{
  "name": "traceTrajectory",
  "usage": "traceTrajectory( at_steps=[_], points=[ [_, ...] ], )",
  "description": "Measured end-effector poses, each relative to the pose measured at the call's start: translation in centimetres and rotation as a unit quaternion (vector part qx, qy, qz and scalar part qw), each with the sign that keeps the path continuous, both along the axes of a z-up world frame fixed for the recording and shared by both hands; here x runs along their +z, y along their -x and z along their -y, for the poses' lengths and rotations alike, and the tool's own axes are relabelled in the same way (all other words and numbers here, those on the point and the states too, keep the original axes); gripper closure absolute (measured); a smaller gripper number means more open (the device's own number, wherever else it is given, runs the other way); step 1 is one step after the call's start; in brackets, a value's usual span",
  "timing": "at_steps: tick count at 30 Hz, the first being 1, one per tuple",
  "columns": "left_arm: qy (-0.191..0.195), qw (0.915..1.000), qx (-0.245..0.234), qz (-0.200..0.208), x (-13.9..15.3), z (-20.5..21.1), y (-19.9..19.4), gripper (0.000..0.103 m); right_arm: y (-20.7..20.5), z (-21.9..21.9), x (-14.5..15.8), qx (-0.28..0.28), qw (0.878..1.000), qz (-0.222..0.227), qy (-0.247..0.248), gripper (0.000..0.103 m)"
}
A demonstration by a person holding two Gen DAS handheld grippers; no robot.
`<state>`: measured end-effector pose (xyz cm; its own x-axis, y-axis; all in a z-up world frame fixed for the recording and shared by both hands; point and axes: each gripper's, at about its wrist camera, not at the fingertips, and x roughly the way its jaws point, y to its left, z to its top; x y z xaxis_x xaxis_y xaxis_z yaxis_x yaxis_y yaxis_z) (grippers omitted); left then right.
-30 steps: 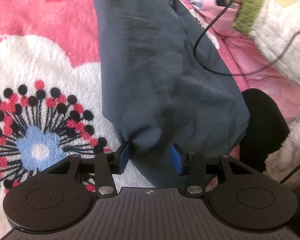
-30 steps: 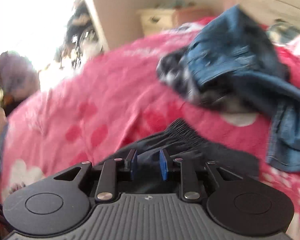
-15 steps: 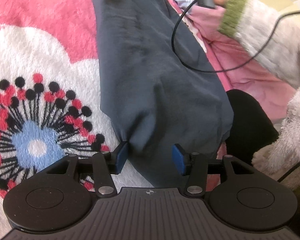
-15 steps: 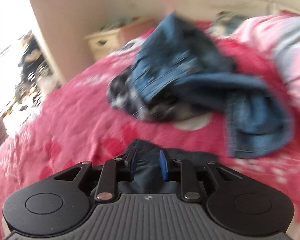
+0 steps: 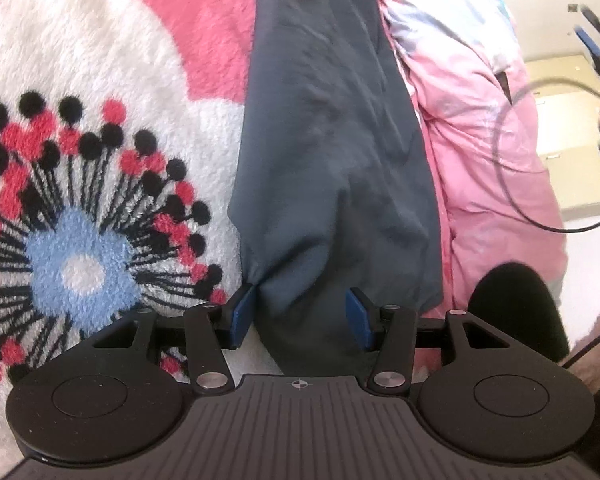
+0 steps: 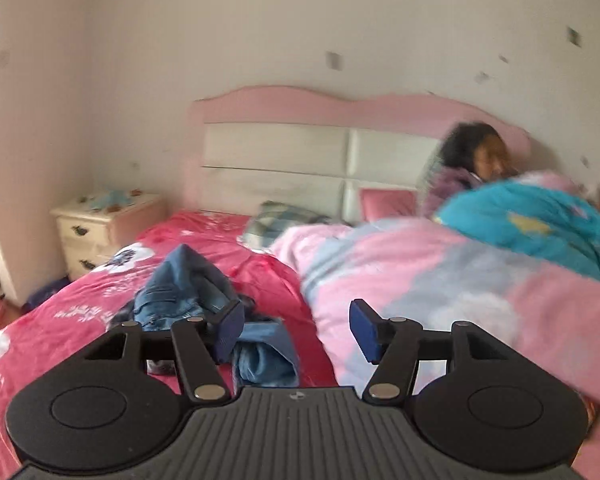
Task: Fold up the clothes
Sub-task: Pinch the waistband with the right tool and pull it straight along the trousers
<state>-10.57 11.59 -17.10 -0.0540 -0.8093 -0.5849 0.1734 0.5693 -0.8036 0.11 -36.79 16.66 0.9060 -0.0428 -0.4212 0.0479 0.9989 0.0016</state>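
A dark grey-blue garment (image 5: 324, 152) lies stretched lengthwise on a fleecy pink and white flowered blanket (image 5: 100, 80). Its near end fills the gap between the blue pads (image 5: 244, 312) of my left gripper (image 5: 300, 316), which is shut on the bunched cloth. In the right wrist view my right gripper (image 6: 296, 330) hangs in the air above the bed. Its jaws are opening and nothing is between them. It shows as a dark blur with a black cable (image 5: 516, 184) at the right edge of the left wrist view.
A heap of blue jeans (image 6: 188, 292) lies on the red bedspread (image 6: 52, 320). A pink quilt (image 6: 420, 280) covers the right side, with a person under a turquoise cover (image 6: 540, 216) near the headboard (image 6: 300, 152). A nightstand (image 6: 100, 224) stands on the left.
My right gripper has let go of the dark garment's waistband, opened, risen and swung toward the headboard. My left gripper has shifted slightly, keeping the garment's end.
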Motion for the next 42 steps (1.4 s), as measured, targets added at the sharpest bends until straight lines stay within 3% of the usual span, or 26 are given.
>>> traceTrajectory(
  at_steps=[3,8,10,13,15,17,19,20,23,26,29,31,32,34,36,38,39,42],
  points=[
    [-0.012,0.9998,-0.015,0.002,0.2,0.2,-0.2,0.053,0.8,1.0,-3.3,0.012,0.999,-0.025,-0.022,0.049],
    [-0.016,0.9997,-0.009,0.015,-0.4,0.9,0.2,0.053,1.3,2.0,-12.4,0.07,0.99,-0.106,-0.069,0.075],
    [-0.022,0.9997,0.007,0.011,0.0,0.8,0.5,0.053,1.1,1.6,-16.5,0.112,0.979,-0.159,-0.068,0.084],
    [-0.039,0.9984,0.041,-0.005,0.7,1.0,1.0,0.054,0.5,1.0,-22.0,0.163,0.958,-0.221,-0.079,0.089],
    [-0.059,0.9966,0.057,-0.009,1.2,1.5,1.1,0.054,0.1,1.2,-25.3,0.178,0.946,-0.25,-0.1,0.091],
    [-0.082,0.9951,0.054,0.005,1.5,2.4,1.2,0.054,-0.4,1.6,-28.3,0.174,0.942,-0.272,-0.09,0.1],
    [-0.104,0.9934,0.043,0.02,1.7,2.8,1.3,0.054,-0.4,2.9,-28.8,0.163,0.944,-0.26,-0.119,0.103],
    [-0.114,0.9925,0.039,0.025,1.7,3.0,1.2,0.054,-0.3,3.3,-28.5,0.155,0.948,-0.247,-0.128,0.099],
    [-0.125,0.991,0.04,0.023,1.8,3.2,1.1,0.054,0.4,3.1,-26.2,0.164,0.958,-0.204,-0.119,0.099],
    [-0.126,0.9907,0.051,0.01,1.6,3.2,0.8,0.054,0.5,1.0,-25.1,0.211,0.951,-0.201,-0.103,0.099],
    [-0.128,0.9903,0.055,0.01,1.5,3.5,0.7,0.054,0.2,-0.6,-26.5,0.234,0.943,-0.229,-0.061,0.099],
    [-0.127,0.9904,0.051,0.021,1.7,3.9,1.3,0.054,0.1,0.0,-27.8,0.2,0.948,-0.245,-0.027,0.1],
    [-0.125,0.9906,0.05,0.028,1.7,3.9,1.6,0.054,0.4,1.2,-27.5,0.174,0.954,-0.243,-0.036,0.099],
    [-0.116,0.9913,0.053,0.031,1.9,3.5,2.2,0.054,1.7,4.0,-25.6,0.132,0.963,-0.221,-0.074,0.099],
    [-0.106,0.9922,0.061,0.025,1.8,2.7,2.3,0.054,3.8,5.1,-22.5,0.143,0.965,-0.2,-0.092,0.098],
    [-0.096,0.993,0.065,0.02,1.9,2.0,2.5,0.054,5.7,4.5,-20.2,0.189,0.953,-0.213,-0.1,0.096],
    [-0.092,0.9934,0.066,0.019,1.9,1.7,2.6,0.054,6.6,3.7,-19.5,0.222,0.942,-0.233,-0.102,0.096],
    [-0.081,0.9944,0.064,0.026,1.8,1.3,2.8,0.053,8.6,0.2,-20.6,0.287,0.907,-0.305,-0.049,0.096]
  ],
)
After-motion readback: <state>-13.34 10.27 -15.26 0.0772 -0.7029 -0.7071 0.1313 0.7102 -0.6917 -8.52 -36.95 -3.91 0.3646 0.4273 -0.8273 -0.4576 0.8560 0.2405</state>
